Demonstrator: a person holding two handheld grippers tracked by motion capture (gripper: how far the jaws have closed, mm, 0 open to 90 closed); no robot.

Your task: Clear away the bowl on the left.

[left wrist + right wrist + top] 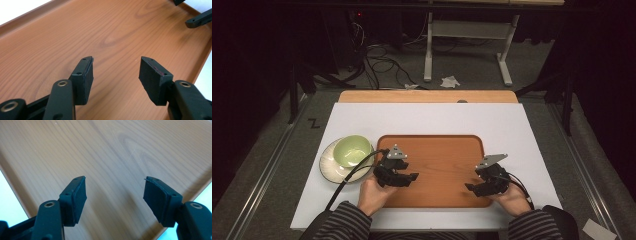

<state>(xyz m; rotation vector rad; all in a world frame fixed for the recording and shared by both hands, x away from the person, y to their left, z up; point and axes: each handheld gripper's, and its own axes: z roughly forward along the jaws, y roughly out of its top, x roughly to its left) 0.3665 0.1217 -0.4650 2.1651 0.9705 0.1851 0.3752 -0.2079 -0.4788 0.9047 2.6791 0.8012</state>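
— What sits at the far left of the white table (427, 117)?

— A green bowl (352, 150) stands on a pale plate (328, 165), just left of a wooden tray (437, 150) and touching nothing else.

— And the left gripper (413, 176)?

— Held in the person's left hand (373, 192) over the tray's left part, pointing right toward the middle. Its own view shows the gripper (116, 68) released, jaws spread wide with bare wood grain between them and nothing grasped. A cable (347, 180) trails from it across the plate's edge toward the striped sleeve (339, 225).

— What is on the tray?

— Only the two grippers hang above it; its wood (75, 32) lies bare.

— The right side?

— The right gripper (469, 188), in the right hand (512, 197), hovers over the tray's right part, pointing left toward the other. Its view shows the gripper (115, 187) likewise released, jaws apart, empty, above the tray's surface (112, 145) near the rim.

— Do they touch?

— No, they face each other, well apart.
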